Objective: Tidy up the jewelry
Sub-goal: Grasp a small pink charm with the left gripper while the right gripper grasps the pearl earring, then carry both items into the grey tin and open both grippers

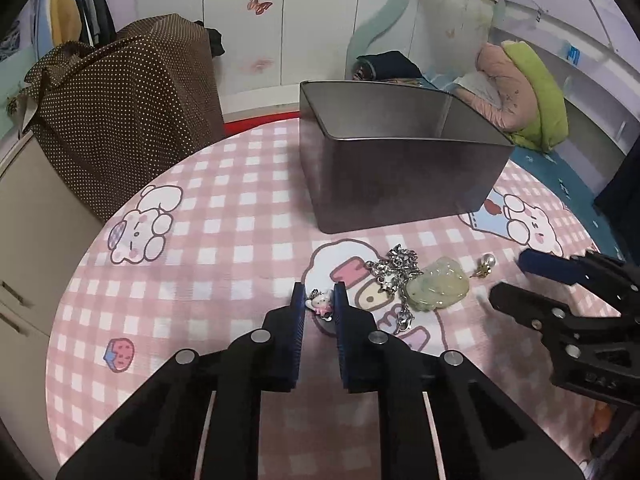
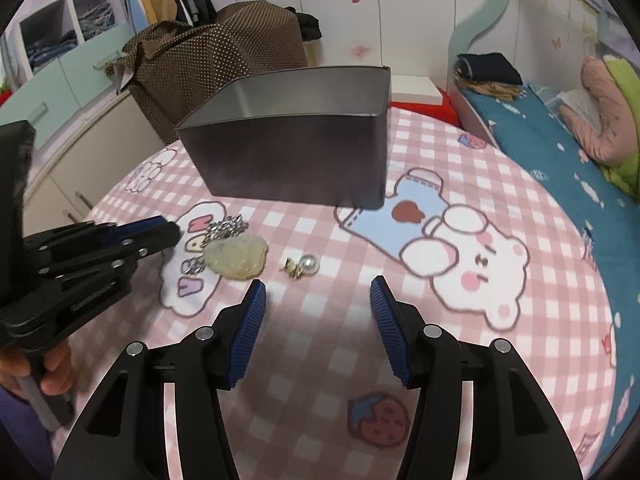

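Kitty charm (image 1: pixel 321 303) sits between your left gripper (image 1: pixel 320 294) pads, jaws narrowed but not visibly clamped (close squarely). Right gripper (image 2: pixel 318 286) spread wide near pearl earring (image 2: pixel 305 266); tin (image 1: pixel 400 168) beyond.

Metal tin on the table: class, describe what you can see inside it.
The metal tin is open-topped. Both wrist views show only its bare grey inner walls near the rim; nothing pokes above it. The near wall covers the floor, so whether any jewelry lies inside cannot be told.
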### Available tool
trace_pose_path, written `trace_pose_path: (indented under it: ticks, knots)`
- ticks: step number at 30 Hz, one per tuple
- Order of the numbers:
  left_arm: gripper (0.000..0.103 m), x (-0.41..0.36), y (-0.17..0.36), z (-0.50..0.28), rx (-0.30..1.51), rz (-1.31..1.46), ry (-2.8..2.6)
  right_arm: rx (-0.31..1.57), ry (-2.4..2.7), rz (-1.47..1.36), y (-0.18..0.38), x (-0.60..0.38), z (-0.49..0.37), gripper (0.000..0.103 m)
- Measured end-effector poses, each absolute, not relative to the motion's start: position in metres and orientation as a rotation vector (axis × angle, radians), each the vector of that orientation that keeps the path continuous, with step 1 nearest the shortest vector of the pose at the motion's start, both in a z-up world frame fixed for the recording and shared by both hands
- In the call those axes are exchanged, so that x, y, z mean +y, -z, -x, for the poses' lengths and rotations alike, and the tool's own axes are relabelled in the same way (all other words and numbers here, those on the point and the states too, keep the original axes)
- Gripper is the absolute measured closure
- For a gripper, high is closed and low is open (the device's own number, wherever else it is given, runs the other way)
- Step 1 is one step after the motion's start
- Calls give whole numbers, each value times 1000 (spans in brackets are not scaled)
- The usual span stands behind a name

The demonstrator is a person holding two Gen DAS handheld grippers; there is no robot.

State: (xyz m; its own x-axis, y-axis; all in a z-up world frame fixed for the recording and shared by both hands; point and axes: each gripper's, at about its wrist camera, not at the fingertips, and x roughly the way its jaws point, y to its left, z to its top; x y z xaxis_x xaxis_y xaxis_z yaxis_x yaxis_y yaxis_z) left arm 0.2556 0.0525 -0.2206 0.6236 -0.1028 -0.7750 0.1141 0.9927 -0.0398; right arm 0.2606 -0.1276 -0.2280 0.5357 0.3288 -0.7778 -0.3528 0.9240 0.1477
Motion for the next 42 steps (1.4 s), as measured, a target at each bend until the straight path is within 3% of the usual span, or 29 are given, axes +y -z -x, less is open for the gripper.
trace_pose_path:
  ticks: [6, 12, 21, 30, 42]
  knots:
    - [90, 55, 220, -256, 888, 10, 140, 915, -389, 71, 228, -118, -269, 51]
    - [90, 52, 221, -254, 890, 15, 167, 909, -379, 97, 228, -116, -271, 87]
    - [90, 52, 210, -246, 871, 32, 195, 895, -382, 103, 220, -115, -260, 88]
    - [90, 51, 163, -236, 769, 57, 256, 769, -394, 63, 163, -127, -249, 88]
    - [90, 46, 119, -286, 714, 54, 300, 702, -406, 2, 129, -124, -287, 88]
